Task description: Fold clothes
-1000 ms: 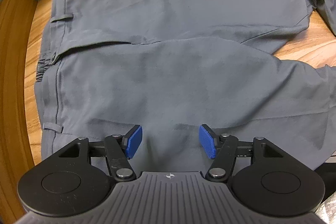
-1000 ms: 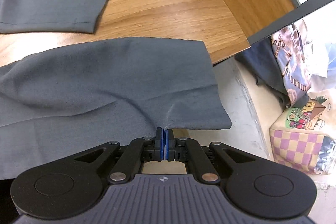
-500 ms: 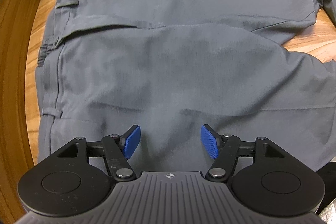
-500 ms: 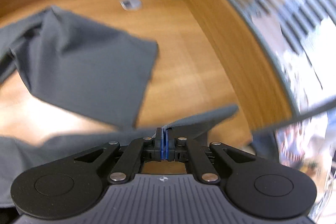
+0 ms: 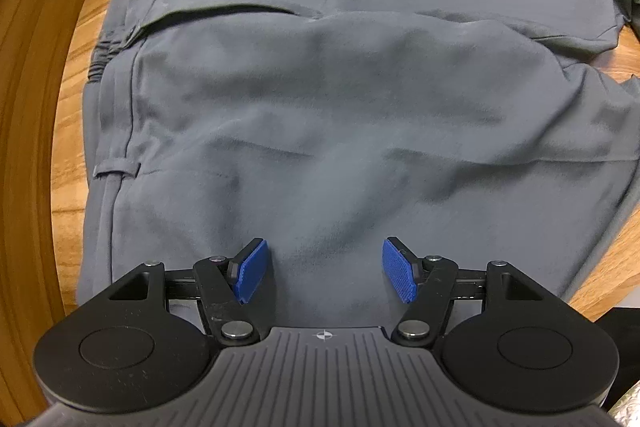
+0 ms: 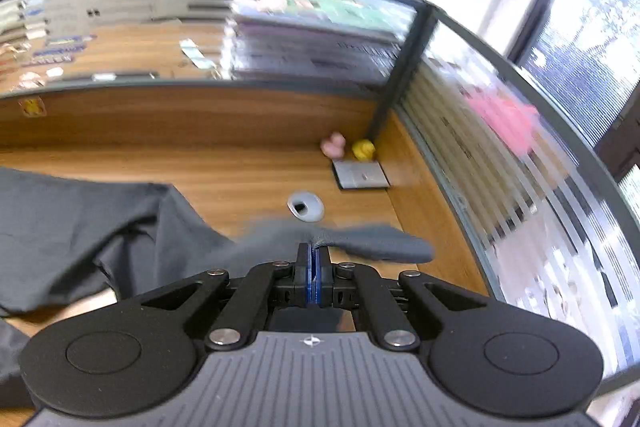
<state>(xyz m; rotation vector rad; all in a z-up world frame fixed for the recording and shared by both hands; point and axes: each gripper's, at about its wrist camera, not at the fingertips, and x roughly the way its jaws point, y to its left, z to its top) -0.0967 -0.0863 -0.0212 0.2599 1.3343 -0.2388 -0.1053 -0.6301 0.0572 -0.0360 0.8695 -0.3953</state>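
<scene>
Grey trousers lie spread on the wooden desk, waistband with belt loops at the left. My left gripper points down over the near trouser leg, its blue pads wide apart with only flat cloth beneath them. In the right wrist view my right gripper is shut on the hem of a trouser leg, lifted off the desk; the rest of the grey cloth trails down to the left.
A grey cable grommet, a small silver plate, and pink and yellow toys sit in the desk's far corner. Frosted glass partitions border the desk at the back and right. The desk edge lies bottom right.
My right gripper has risen steeply with the trouser hem in it, the view swinging from the desk edge up to the partitions. The left gripper has sunk slightly closer to the cloth, jaws unchanged.
</scene>
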